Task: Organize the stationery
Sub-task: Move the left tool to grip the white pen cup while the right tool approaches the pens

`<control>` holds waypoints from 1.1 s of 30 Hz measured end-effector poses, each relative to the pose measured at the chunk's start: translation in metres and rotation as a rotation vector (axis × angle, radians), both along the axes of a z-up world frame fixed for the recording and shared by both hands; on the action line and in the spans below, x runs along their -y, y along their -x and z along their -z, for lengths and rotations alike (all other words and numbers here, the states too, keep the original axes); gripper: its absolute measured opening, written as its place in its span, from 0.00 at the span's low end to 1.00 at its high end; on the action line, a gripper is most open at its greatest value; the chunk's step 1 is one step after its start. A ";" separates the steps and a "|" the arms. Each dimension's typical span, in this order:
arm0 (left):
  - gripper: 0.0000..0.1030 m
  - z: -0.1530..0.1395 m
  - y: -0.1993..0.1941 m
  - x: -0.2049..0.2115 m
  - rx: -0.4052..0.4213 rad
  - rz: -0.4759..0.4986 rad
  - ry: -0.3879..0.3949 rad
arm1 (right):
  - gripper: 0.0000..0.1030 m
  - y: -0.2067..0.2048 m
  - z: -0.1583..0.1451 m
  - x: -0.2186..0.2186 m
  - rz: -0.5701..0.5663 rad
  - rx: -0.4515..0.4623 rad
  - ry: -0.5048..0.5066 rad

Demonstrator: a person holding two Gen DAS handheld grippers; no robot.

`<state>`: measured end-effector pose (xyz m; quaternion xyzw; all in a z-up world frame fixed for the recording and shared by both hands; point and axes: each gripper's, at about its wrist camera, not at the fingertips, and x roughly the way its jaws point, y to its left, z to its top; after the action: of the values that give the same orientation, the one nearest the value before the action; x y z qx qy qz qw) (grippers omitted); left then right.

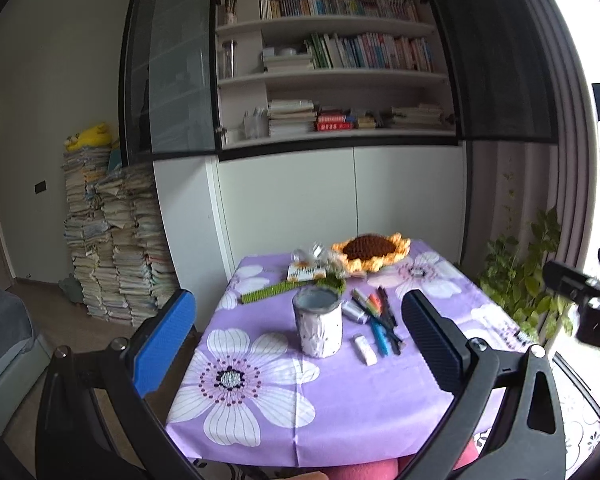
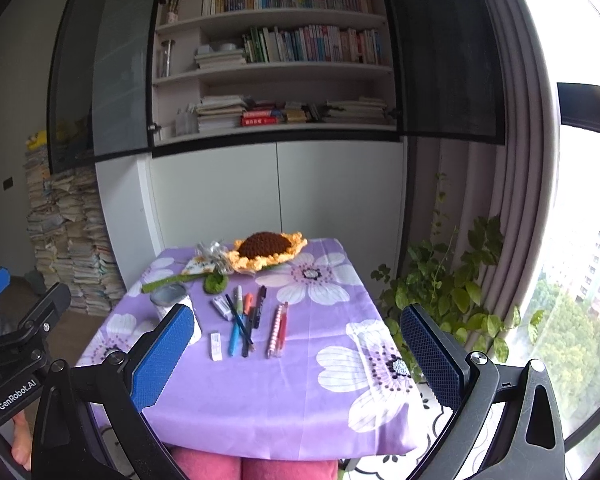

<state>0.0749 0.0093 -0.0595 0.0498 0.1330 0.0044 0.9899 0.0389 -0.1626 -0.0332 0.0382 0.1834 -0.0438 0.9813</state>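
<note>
Both our claws gape empty above the table. Only the right view shows two pink pens; the left view shows the whole pen cup.

the only words that can be read are "genrobot.ai", printed in white letters on the black plastic body of the left tongs, seen at the lower left edge of the right wrist view. the red book spine on the white bookcase shelf carries white characters, and the other spines carry print too, all too blurred to read.
</note>
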 end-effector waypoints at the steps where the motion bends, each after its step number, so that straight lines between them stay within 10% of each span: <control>1: 0.99 0.006 -0.006 -0.002 -0.018 -0.003 -0.001 | 1.00 -0.005 0.003 0.001 0.001 -0.013 -0.001; 20: 0.99 0.093 -0.155 -0.012 -0.268 0.061 0.008 | 1.00 -0.141 0.090 0.032 0.039 -0.349 -0.048; 26: 0.99 0.103 -0.186 -0.005 -0.296 0.104 -0.005 | 0.62 -0.183 0.115 0.036 -0.012 -0.480 -0.116; 33: 0.99 0.111 -0.210 -0.008 -0.315 0.108 0.006 | 0.61 -0.221 0.125 0.038 -0.015 -0.510 -0.122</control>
<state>0.2854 0.0172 -0.1705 0.0541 0.2837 -0.0571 0.9557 0.2600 -0.2005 -0.1582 0.0834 0.4273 -0.0337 0.8996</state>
